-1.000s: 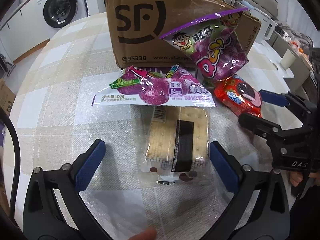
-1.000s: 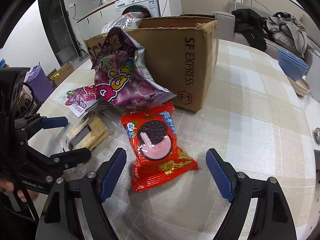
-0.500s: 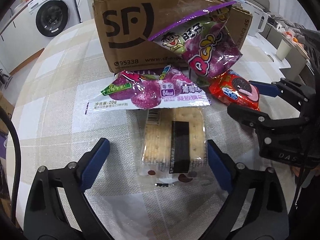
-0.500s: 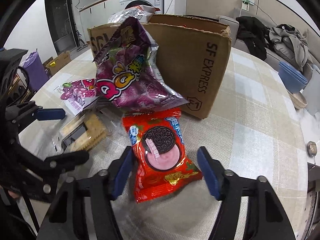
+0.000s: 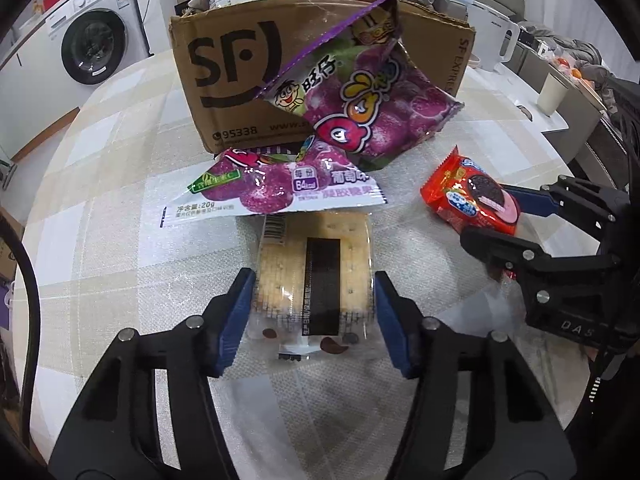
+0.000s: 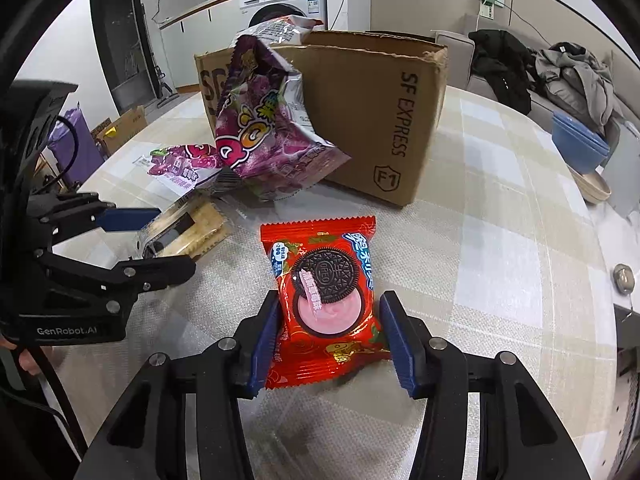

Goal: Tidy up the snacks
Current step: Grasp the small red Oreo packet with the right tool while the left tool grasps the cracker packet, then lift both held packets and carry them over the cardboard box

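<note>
On the checked desk [image 5: 100, 184] before the cardboard box [image 5: 224, 80], washing machine [image 5: 92, 48] far behind, your left gripper [image 5: 314, 300] fingers clamp the cracker pack [image 5: 316, 268] and your right gripper [image 6: 328, 332] fingers pinch the red cookie packet [image 6: 324, 284].

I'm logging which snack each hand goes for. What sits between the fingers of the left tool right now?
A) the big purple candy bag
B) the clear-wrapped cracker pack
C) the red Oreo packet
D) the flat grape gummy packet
B: in the left wrist view the left tool has its blue pads against both sides of the cracker pack, while the Oreo packet sits in the right tool.
</note>
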`<action>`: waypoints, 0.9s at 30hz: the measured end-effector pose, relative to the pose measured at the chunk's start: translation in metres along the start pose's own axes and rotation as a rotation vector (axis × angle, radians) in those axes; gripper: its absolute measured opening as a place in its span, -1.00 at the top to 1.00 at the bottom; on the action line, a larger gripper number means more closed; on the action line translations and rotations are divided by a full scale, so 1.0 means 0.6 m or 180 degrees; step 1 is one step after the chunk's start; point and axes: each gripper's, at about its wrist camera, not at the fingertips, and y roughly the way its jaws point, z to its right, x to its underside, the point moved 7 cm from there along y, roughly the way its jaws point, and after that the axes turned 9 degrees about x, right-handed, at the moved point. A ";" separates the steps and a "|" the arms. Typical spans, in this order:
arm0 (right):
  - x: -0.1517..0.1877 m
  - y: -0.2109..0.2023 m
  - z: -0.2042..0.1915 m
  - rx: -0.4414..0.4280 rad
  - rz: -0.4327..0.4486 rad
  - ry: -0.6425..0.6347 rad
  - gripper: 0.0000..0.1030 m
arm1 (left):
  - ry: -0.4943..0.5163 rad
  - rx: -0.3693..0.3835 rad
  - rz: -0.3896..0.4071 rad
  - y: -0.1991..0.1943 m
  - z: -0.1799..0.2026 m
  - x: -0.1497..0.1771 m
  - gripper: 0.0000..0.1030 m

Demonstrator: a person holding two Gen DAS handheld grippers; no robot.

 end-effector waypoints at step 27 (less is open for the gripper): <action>-0.023 -0.046 0.038 -0.0234 0.0237 0.0208 0.13 | -0.0028 0.0374 0.0214 -0.080 -0.001 0.010 -0.08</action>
